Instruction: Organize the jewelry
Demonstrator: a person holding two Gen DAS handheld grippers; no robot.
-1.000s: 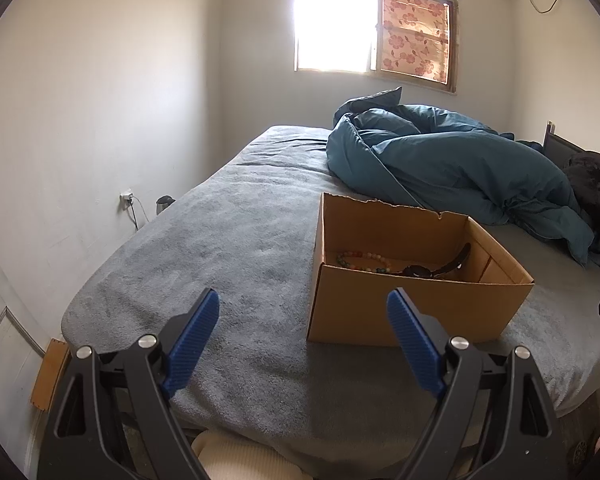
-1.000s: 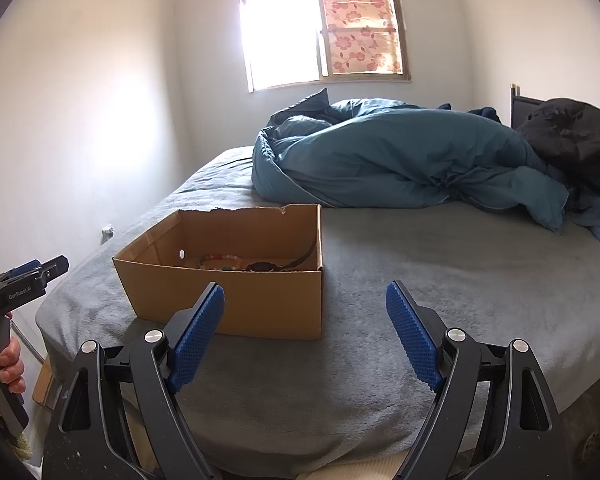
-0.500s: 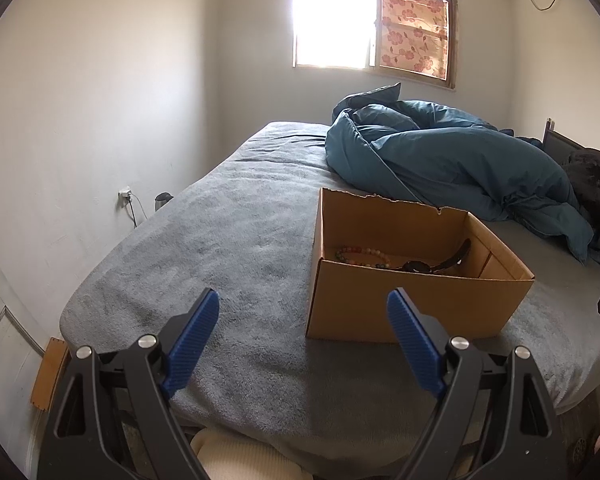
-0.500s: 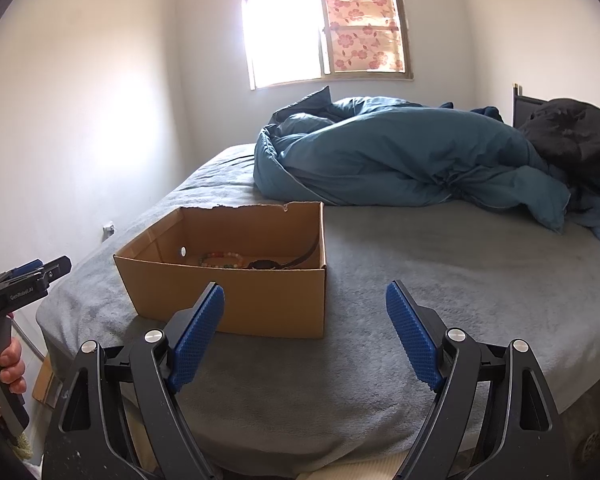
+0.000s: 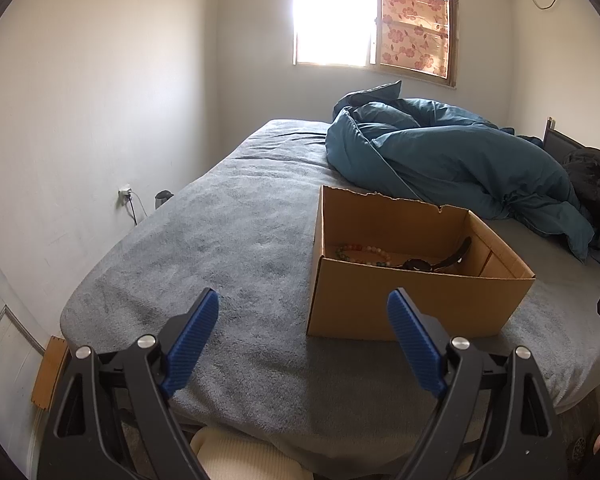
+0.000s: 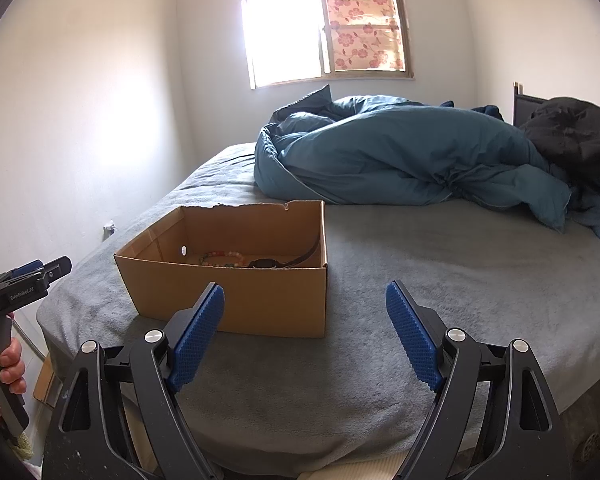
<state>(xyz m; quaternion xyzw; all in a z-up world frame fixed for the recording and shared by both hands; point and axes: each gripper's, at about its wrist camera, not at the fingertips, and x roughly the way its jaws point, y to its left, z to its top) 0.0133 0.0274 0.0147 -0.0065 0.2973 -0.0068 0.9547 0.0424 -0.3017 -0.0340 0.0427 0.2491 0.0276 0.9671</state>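
Left wrist view, left to right: wall socket (image 5: 125, 193) low on the white wall, grey bed cover (image 5: 228, 248), then the left gripper (image 5: 303, 336) with both blue pads spread wide, nothing between them, held above the near edge of the bed. Right of centre, an open cardboard box (image 5: 400, 304) sits on the cover; inside, on its floor, a beaded bracelet (image 5: 360, 251) lies left of a dark watch (image 5: 436, 262) whose strap leans up the box wall. Teal duvet (image 5: 452, 160) heaped behind. Right wrist view: a hand (image 6: 8, 364) at the left edge grips the other tool's handle; box left of centre; right gripper (image 6: 305, 334) likewise wide apart and empty, short of the box.
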